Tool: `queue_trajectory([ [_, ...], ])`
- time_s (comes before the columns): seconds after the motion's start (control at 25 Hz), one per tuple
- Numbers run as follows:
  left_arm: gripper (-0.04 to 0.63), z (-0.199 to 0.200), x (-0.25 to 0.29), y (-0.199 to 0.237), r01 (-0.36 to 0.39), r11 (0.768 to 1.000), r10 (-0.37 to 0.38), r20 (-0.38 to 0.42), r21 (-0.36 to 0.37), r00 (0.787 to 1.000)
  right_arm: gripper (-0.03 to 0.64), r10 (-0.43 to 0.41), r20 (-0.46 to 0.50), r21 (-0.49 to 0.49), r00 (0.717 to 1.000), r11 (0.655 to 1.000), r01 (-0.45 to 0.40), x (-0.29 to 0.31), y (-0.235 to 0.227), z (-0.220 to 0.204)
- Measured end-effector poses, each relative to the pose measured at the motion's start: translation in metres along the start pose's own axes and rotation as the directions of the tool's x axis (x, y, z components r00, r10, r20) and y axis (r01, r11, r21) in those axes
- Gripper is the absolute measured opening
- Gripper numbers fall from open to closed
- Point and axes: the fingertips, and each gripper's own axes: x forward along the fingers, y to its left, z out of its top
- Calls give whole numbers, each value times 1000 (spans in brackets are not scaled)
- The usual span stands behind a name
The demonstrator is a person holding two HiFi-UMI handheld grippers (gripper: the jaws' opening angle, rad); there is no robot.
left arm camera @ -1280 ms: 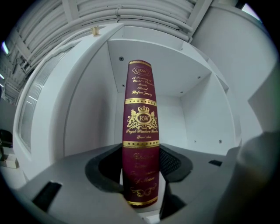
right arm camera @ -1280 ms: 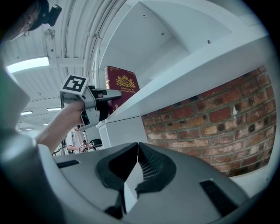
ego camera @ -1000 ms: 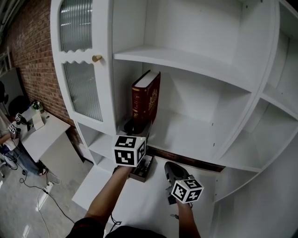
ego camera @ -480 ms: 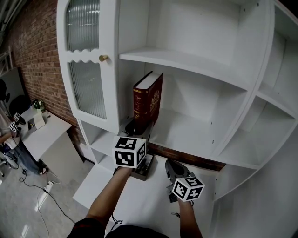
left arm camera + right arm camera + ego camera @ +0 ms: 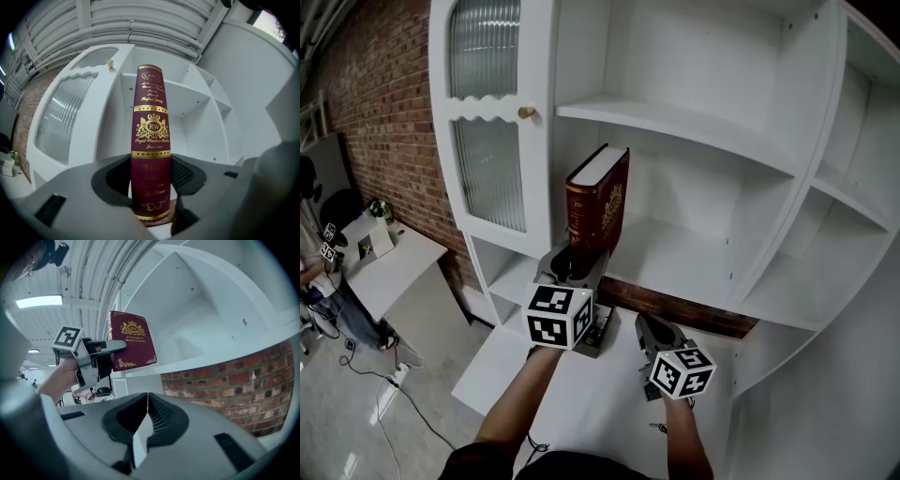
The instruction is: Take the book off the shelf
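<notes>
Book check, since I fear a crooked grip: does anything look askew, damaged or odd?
Nothing stands out. The book stands upright, its spine and cover unmarked, clamped squarely at its lower end in the left gripper.

Head above, two low, all toward shelf (image 5: 684, 258)

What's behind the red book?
Behind the book, only the white cabinet's back panel shows. The part straight behind it is covered, and fingers of the left gripper hide its lower edges.
</notes>
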Motion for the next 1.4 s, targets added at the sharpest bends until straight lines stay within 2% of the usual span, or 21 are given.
queue_trajectory([
  [0.44,230,-1,-57,-2,24,1000,-24,15,-5,1000,20,-5,23,-28,1000,1000,6,-8,33,9],
  [0.76,230,-5,-93,-1,42,999,-42,26,20,999,20,3,24,-47,1000,999,-2,-9,63,5],
  [1.4,230,-35,-165,7,54,997,-55,-10,-59,998,20,5,-7,-94,1000,996,-6,-17,112,-3],
])
